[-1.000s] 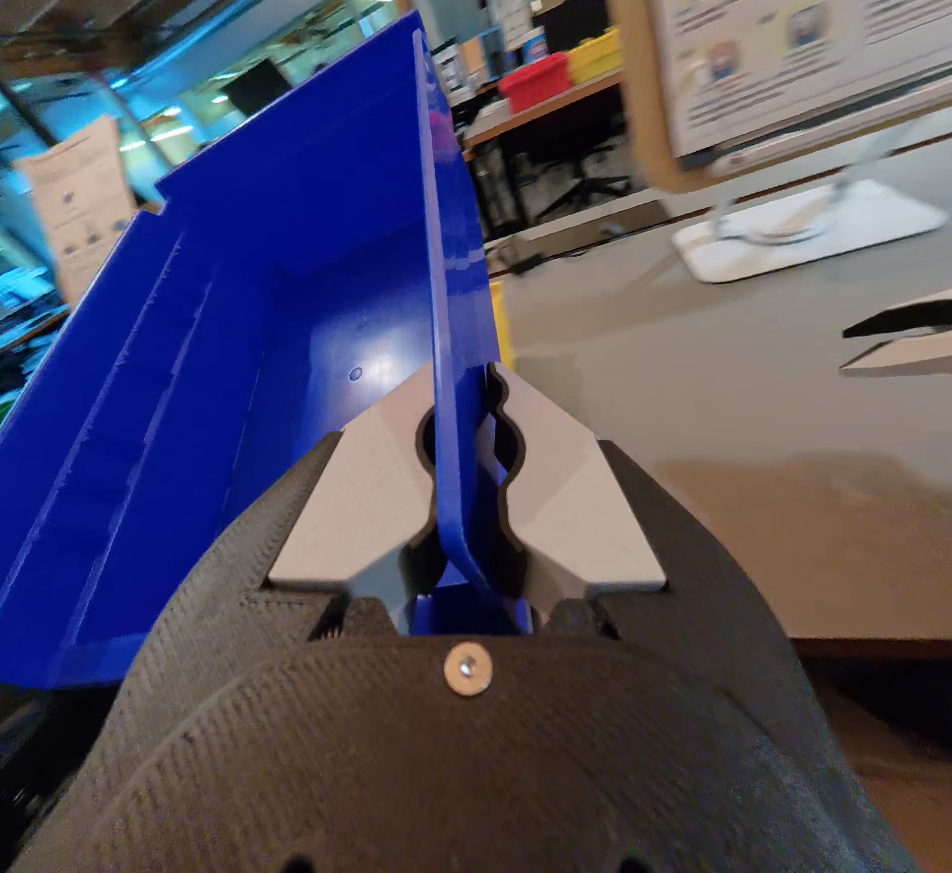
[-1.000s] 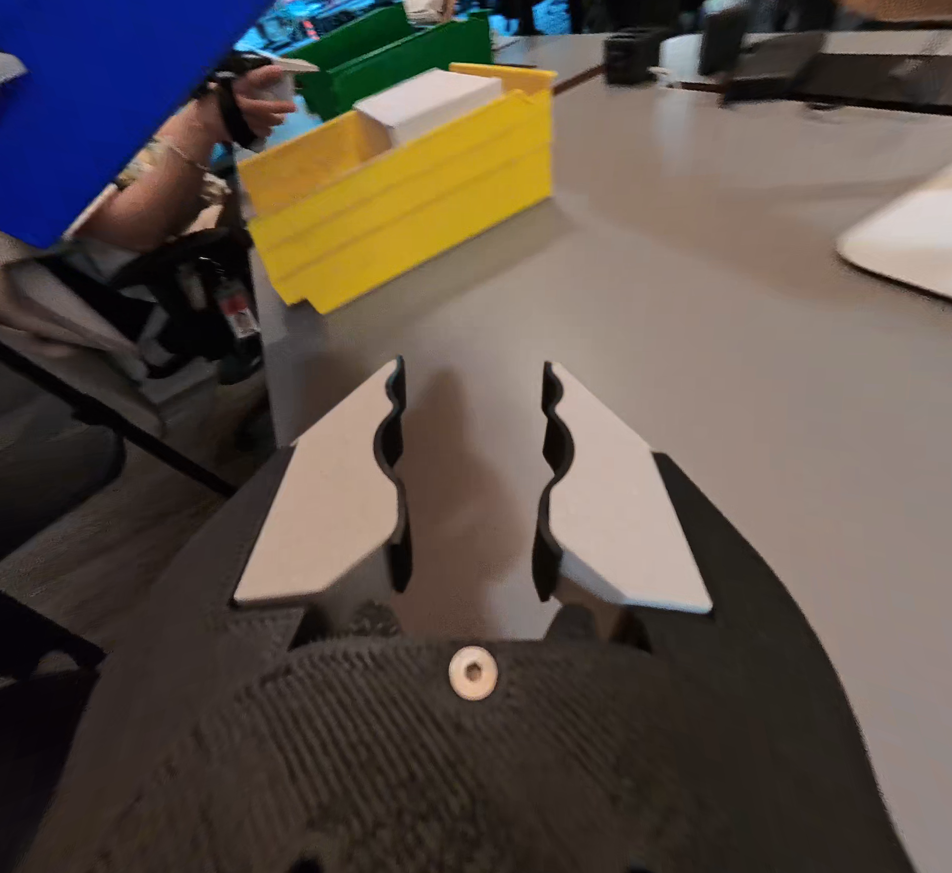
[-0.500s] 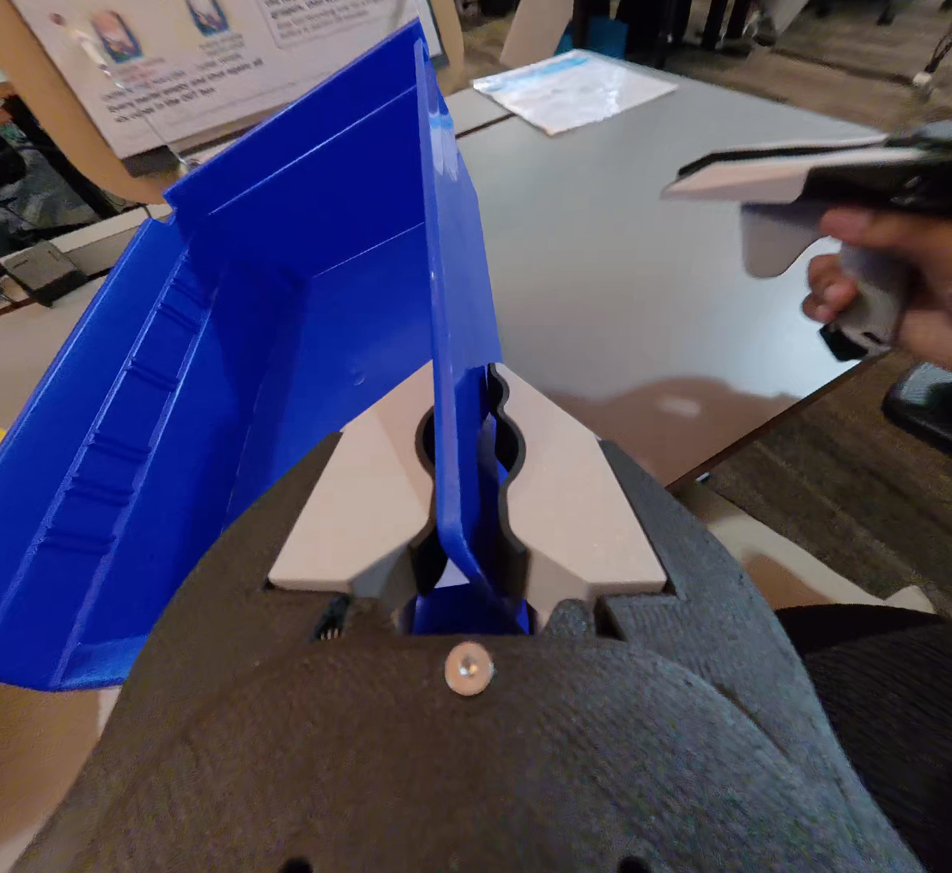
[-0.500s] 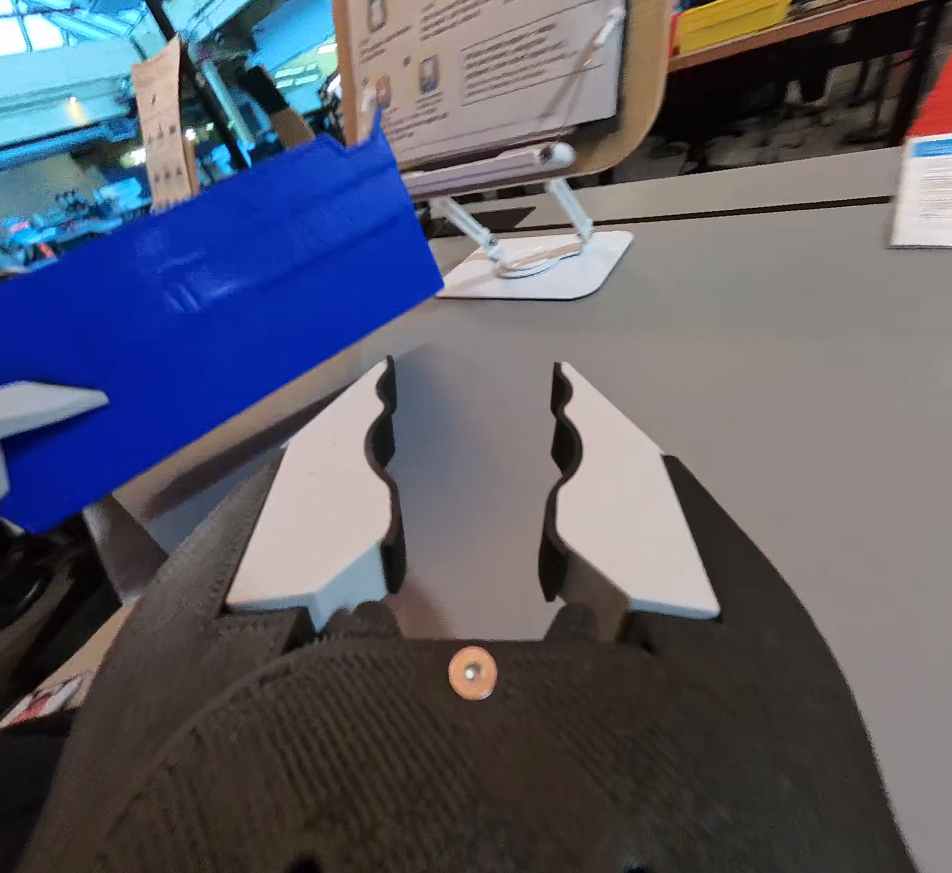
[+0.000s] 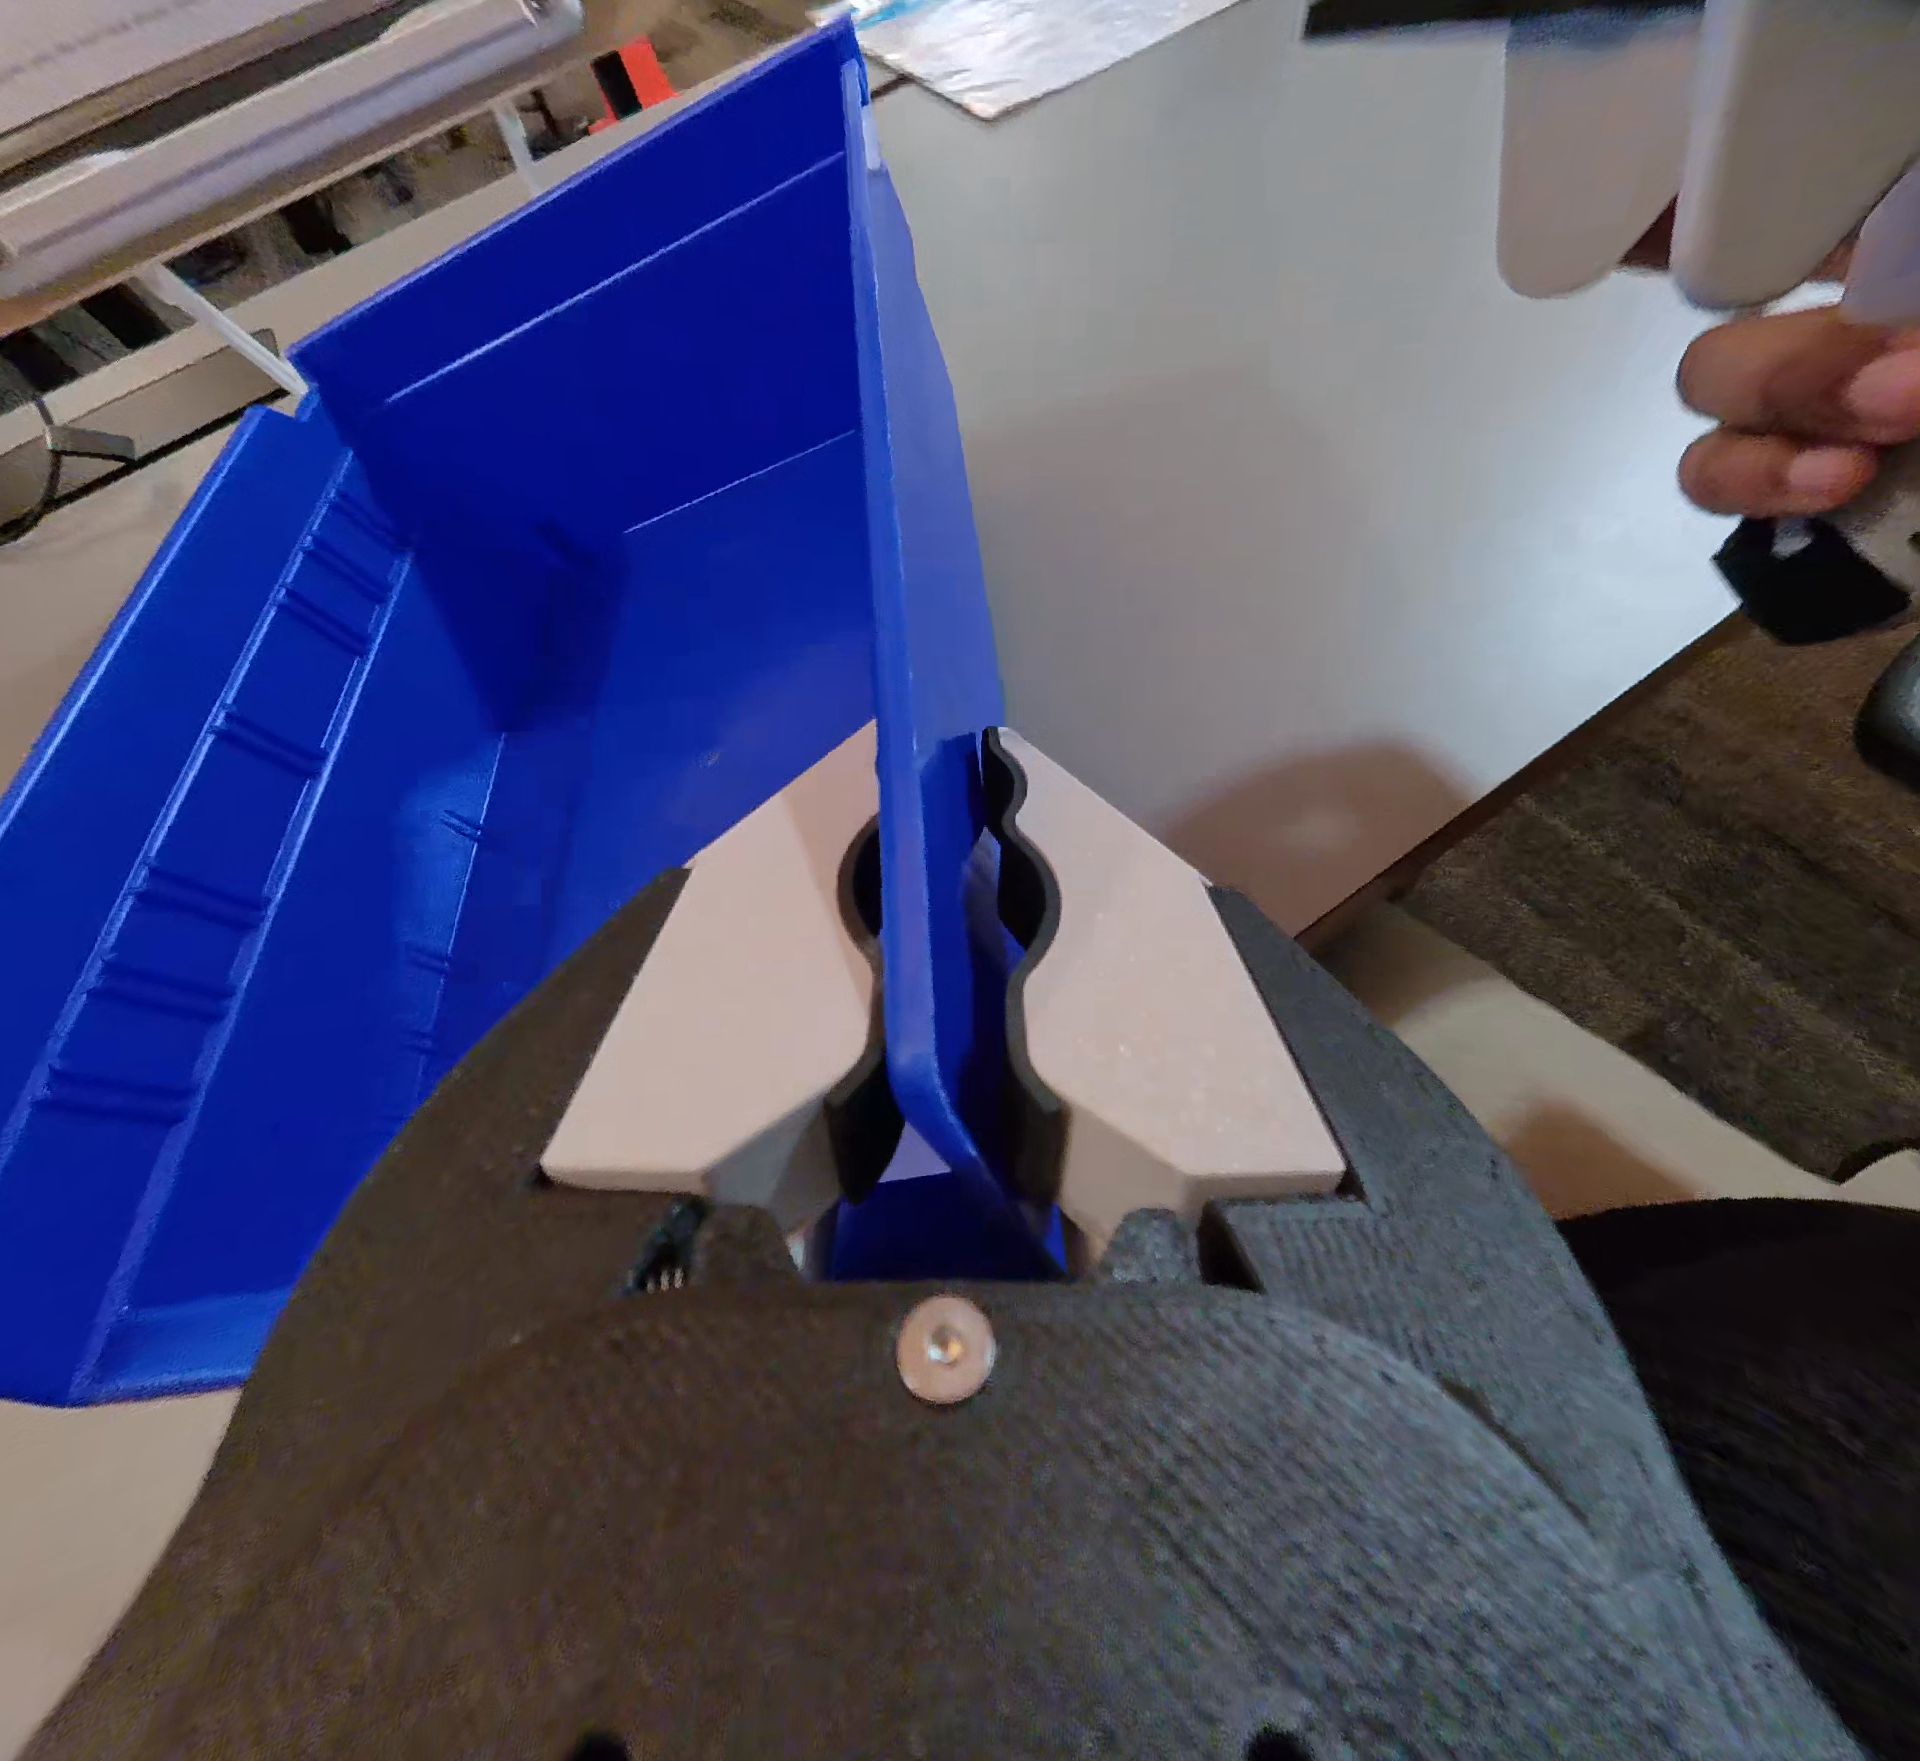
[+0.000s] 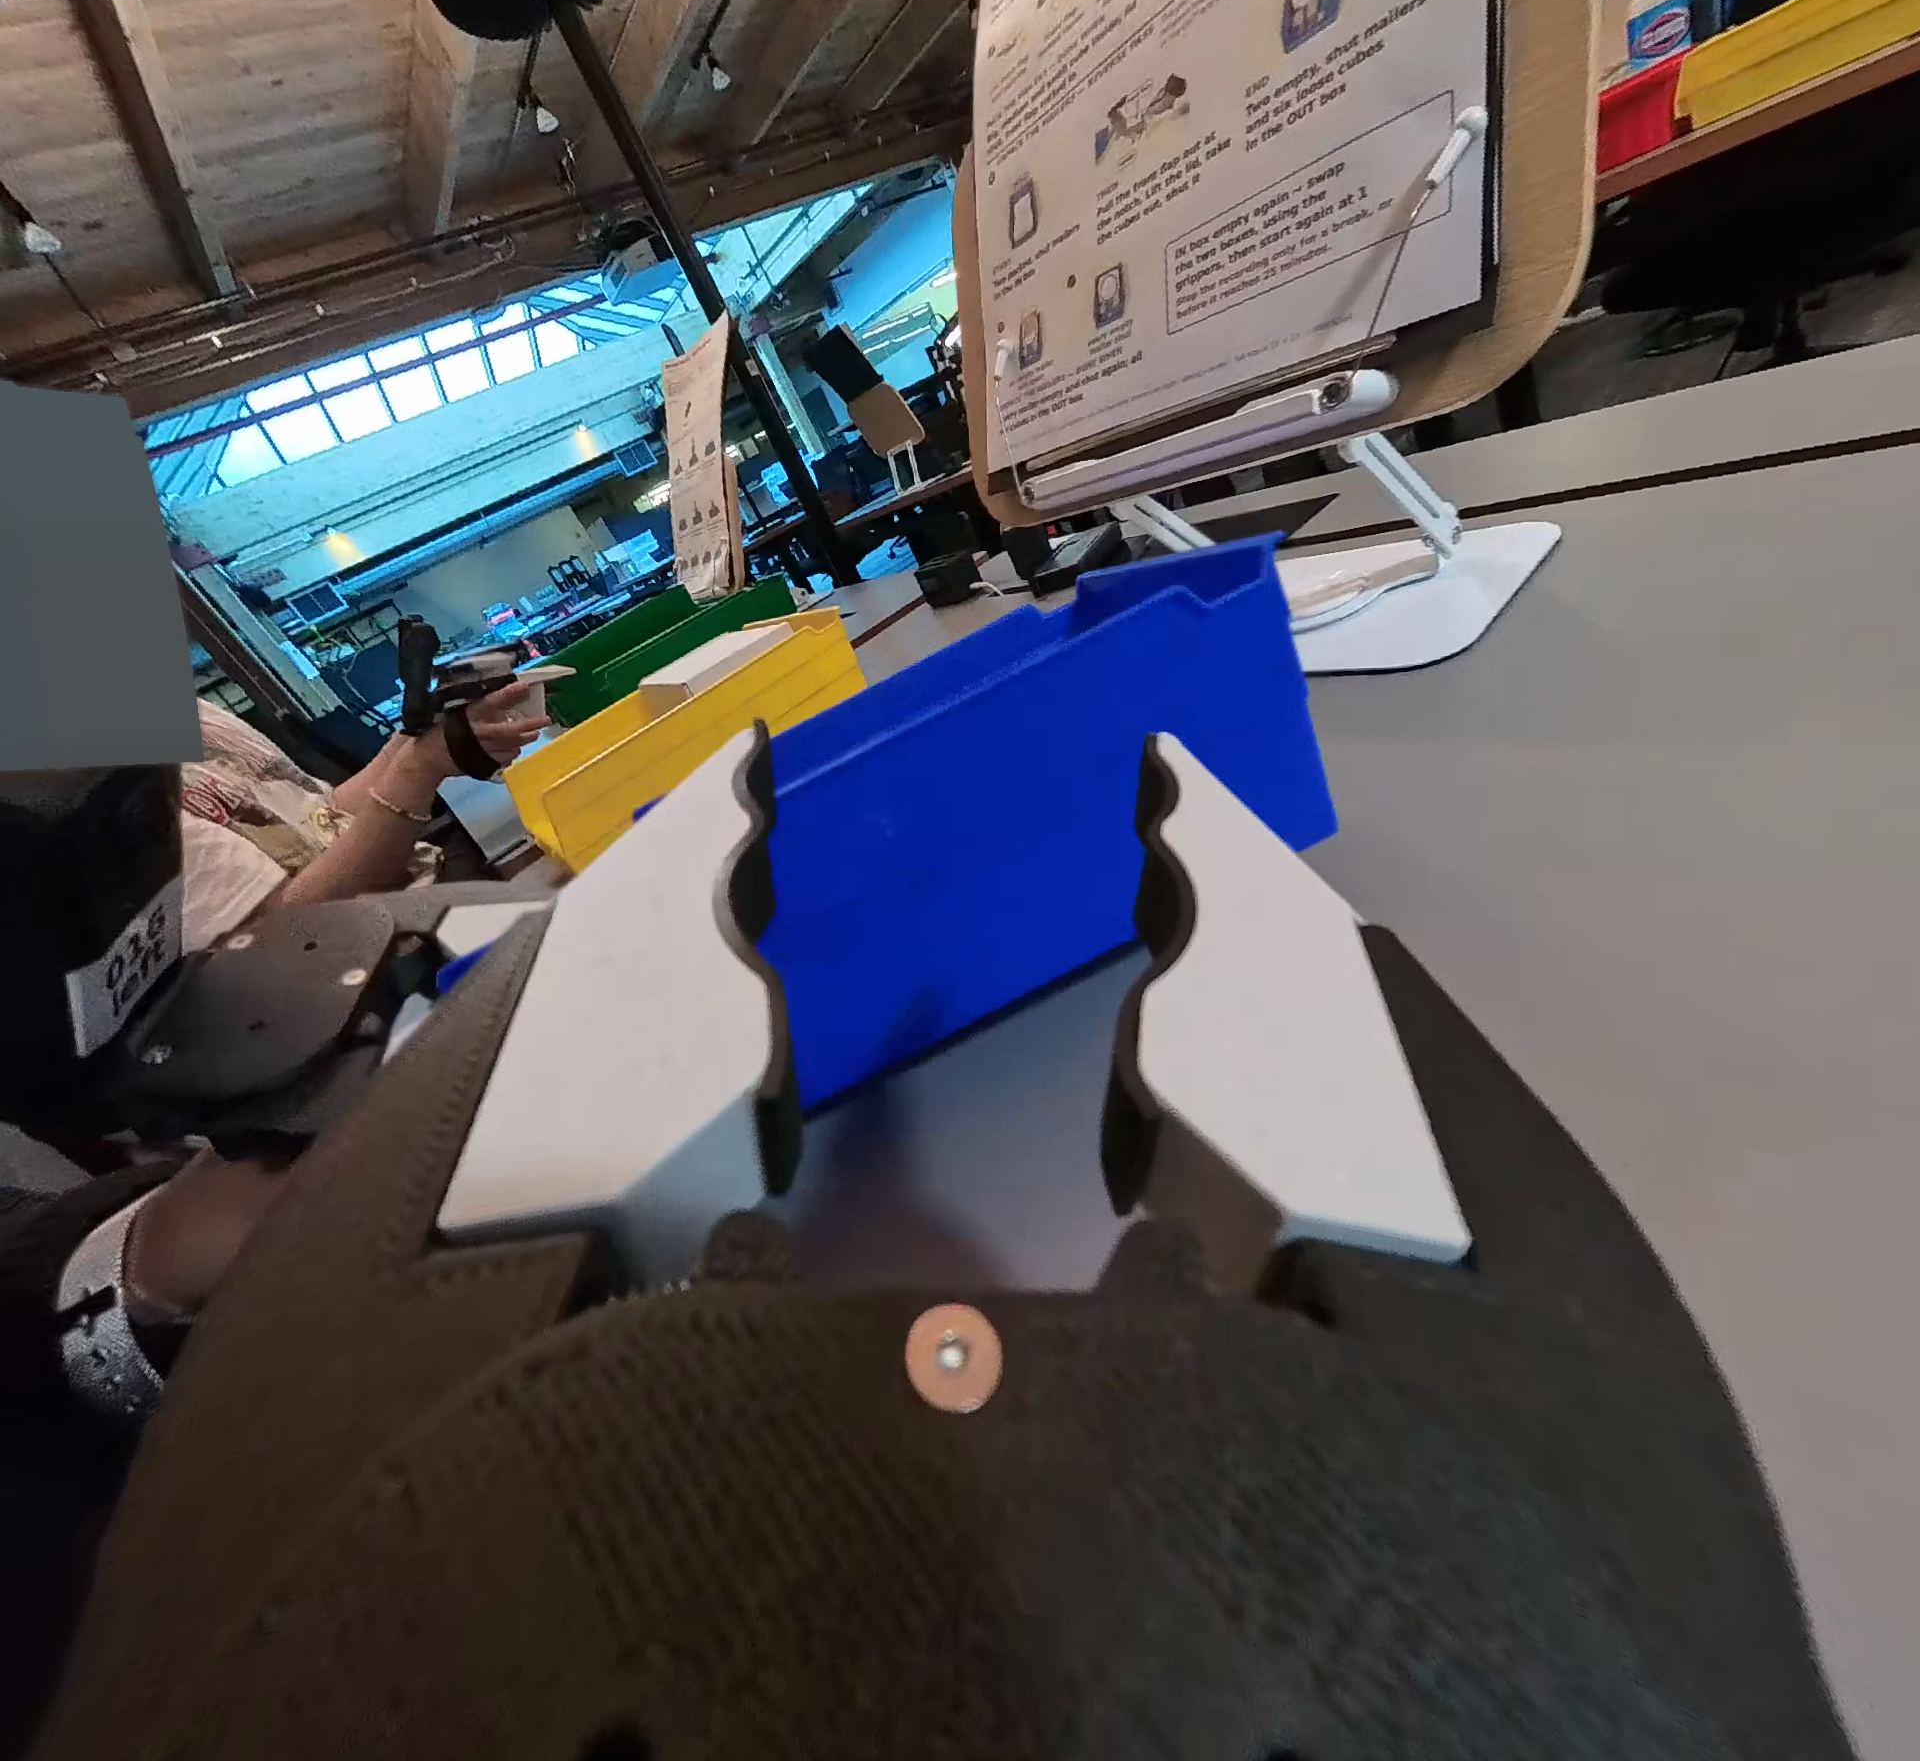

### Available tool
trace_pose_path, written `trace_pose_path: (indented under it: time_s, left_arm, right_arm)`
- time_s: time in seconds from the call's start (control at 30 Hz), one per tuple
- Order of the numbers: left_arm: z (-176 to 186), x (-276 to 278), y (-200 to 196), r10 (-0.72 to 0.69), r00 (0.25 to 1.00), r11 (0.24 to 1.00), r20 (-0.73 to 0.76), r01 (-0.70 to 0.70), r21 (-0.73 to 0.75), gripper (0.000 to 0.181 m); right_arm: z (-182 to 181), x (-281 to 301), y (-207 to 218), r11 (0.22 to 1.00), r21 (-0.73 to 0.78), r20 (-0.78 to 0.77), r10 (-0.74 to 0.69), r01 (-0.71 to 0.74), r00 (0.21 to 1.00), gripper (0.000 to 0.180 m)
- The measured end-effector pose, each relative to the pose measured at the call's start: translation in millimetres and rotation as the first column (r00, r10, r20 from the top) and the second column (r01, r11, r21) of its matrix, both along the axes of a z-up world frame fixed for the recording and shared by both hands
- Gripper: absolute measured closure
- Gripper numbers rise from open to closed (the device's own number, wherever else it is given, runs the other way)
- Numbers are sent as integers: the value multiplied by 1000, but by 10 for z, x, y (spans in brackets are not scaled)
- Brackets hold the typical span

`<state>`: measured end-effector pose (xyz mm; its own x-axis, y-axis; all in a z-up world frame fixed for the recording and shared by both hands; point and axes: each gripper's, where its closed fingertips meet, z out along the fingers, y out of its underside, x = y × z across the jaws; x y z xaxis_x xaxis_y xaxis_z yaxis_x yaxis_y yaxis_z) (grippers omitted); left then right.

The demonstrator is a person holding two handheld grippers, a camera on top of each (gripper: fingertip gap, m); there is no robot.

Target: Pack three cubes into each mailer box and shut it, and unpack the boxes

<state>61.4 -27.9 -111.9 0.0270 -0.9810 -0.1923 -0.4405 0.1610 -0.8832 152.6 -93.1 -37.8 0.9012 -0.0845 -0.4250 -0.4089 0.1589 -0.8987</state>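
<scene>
Left gripper (image 5: 940,922) clamps bin (image 5: 582,506) wall; right gripper (image 6: 951,963) open, empty, bin ahead. Lower bin flat onto table (image 5: 1226,423) before releasing.

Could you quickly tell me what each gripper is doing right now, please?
Left gripper: shut on the blue bin side wall.
Right gripper: open, holding nothing.

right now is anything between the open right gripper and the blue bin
Nothing visible. In the right wrist view the right gripper points at the blue bin with only bare grey table between. The left gripper is already clamped on the bin's wall.
</scene>
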Motion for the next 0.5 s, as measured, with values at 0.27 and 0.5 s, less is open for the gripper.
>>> trace_pose_path:
  time_s: [0.27, 0.5]
  left_arm:
    - [-245, -25, -84, -25, 1000, 998, -16, 26, 50, 175]
    - [-180, -83, -288, -156, 987, 977, 43, 161, -140, 149]
  right_arm:
    - [-333, -320, 256, 977, -162, -33, 138, -141, 990, 96]
    - [-534, -439, 316, 956, -246, -39, 152, -157, 988, 96]
